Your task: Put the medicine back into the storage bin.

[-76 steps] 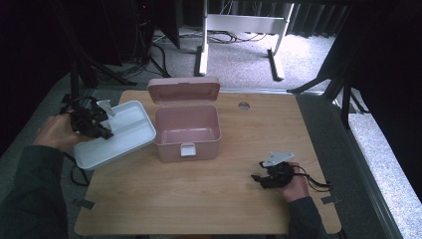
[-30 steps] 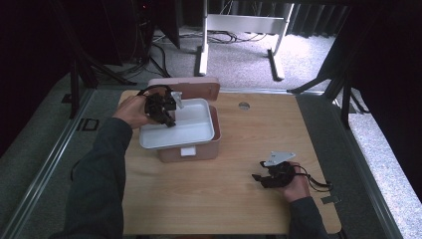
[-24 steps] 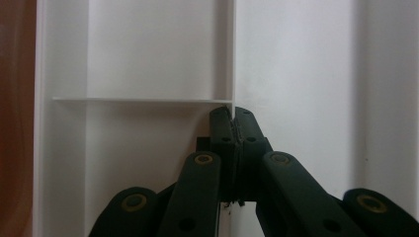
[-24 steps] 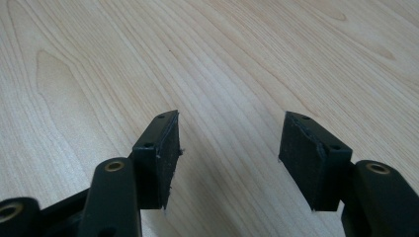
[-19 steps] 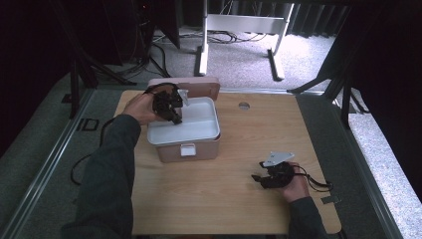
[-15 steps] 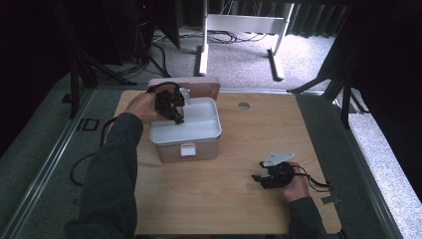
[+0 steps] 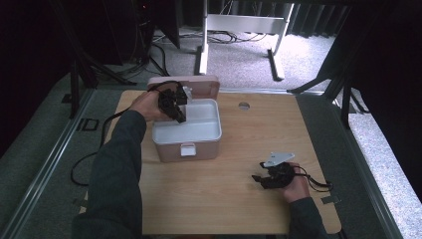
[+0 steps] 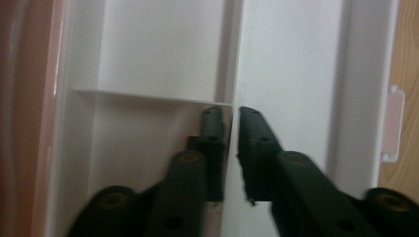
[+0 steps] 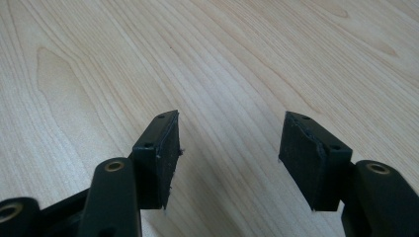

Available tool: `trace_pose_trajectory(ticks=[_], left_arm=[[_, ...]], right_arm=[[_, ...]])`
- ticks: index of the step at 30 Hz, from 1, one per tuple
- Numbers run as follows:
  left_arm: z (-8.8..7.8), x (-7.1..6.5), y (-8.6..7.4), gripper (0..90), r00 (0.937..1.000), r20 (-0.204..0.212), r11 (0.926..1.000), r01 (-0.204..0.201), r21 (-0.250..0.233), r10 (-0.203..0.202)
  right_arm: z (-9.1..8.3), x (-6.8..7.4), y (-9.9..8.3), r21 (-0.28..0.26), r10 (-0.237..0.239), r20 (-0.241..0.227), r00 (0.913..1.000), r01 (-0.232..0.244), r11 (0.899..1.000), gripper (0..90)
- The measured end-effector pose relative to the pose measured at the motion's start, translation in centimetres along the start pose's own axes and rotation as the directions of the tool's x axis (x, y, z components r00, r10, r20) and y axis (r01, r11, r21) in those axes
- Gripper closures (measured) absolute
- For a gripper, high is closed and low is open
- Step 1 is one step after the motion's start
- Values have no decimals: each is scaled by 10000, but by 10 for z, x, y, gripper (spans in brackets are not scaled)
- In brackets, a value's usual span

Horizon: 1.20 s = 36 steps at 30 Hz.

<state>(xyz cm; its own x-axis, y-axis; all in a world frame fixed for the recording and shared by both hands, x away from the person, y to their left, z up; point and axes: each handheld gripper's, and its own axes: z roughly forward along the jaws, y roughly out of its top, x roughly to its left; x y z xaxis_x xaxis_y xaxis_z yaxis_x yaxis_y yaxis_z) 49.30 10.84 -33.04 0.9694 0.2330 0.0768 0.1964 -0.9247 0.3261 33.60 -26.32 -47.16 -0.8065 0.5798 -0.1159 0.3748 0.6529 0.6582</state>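
The white tray point(image 7: 188, 130) sits in the mouth of the pink box point(image 7: 185, 147) at the back left of the surface point(image 7: 239, 199), carried by its thin centre divider point(image 8: 232, 74). The left gripper point(image 8: 230, 148) pinches that divider, an apt handle for lowering it level. The right gripper point(image 9: 227, 158) rests idle near the front, fingers point(image 9: 160, 158) spread, empty.

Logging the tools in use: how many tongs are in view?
2. The left tongs grip the white tray's divider inside the pink box; the right tongs rest open on the table, near right.
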Motion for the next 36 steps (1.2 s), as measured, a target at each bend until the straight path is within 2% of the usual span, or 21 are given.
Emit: trace_pose_trajectory(ticks=[2,3,7,11,13,14,15,16,17,19,20,21,23,24,27,28,29,31,33,36], left_arm=[[-1,-3,-2,708,9999,-45,9999,104,74,-104],[-2,-1,-3,692,9995,-191,9997,-238,67,239],[-7,-4,-9,670,9981,-596,9998,-154,-101,148],[0,-9,-5,712,9980,-537,9994,-345,-8,344],[6,-9,-2,725,9970,-656,9988,-404,266,421],[8,-7,-2,737,9973,-632,9987,-361,373,384],[8,-7,-2,789,9973,-632,9987,-361,373,384],[12,-7,-1,789,9982,-519,9990,-271,358,290],[11,-7,-1,864,9979,-509,9983,-380,435,402],[11,-7,0,879,9977,-451,9979,-482,443,502],[10,-5,0,885,9970,-343,9966,-671,472,688],[9,-4,0,890,9977,-184,9971,-640,422,648],[7,-4,-1,895,9997,93,9992,-228,318,225],[6,-2,0,897,9984,169,9981,-538,286,533],[8,-2,0,885,9986,129,9981,-512,339,508],[9,-4,-1,848,9999,118,9993,-59,373,55],[9,-4,-1,824,9996,240,9996,143,241,-149],[8,-3,-1,783,9998,160,9996,105,266,-109],[8,-3,-2,783,9996,234,9996,127,233,-132],[5,-3,-3,735,9999,2,9998,171,89,-171]], right_arm=[[0,0,0,-5,-5,9,10000,5,10000,399],[0,-1,-1,-24,-8,12,10000,8,10000,400],[0,0,-1,10,-15,1,10000,15,10000,400],[1,1,0,44,-80,-12,10000,80,10000,400],[1,1,0,72,-71,-13,10000,71,9999,400],[1,1,0,78,-80,-14,10000,80,9999,399],[1,1,0,78,-80,-14,10000,80,9999,399],[1,1,0,56,-82,-6,10000,82,10000,399],[0,1,0,24,-75,4,10000,75,10000,399],[1,0,-1,40,-23,-1,10000,23,10000,400],[1,0,-1,54,-4,-10,10000,4,10000,400],[1,-1,-2,79,-45,-5,10000,45,10000,400],[2,0,-2,128,-64,37,10000,63,9999,400],[2,1,-2,196,-90,73,9999,88,9998,400],[3,2,-1,230,-129,88,9999,127,9997,399],[3,2,-1,215,-145,92,9999,143,9997,399],[3,2,-1,197,-132,86,9999,130,9997,399],[2,2,-1,190,-130,108,9999,128,9997,399],[2,2,-1,188,-112,101,9999,110,9998,399],[2,1,-1,194,-127,98,9999,125,9997,399]])
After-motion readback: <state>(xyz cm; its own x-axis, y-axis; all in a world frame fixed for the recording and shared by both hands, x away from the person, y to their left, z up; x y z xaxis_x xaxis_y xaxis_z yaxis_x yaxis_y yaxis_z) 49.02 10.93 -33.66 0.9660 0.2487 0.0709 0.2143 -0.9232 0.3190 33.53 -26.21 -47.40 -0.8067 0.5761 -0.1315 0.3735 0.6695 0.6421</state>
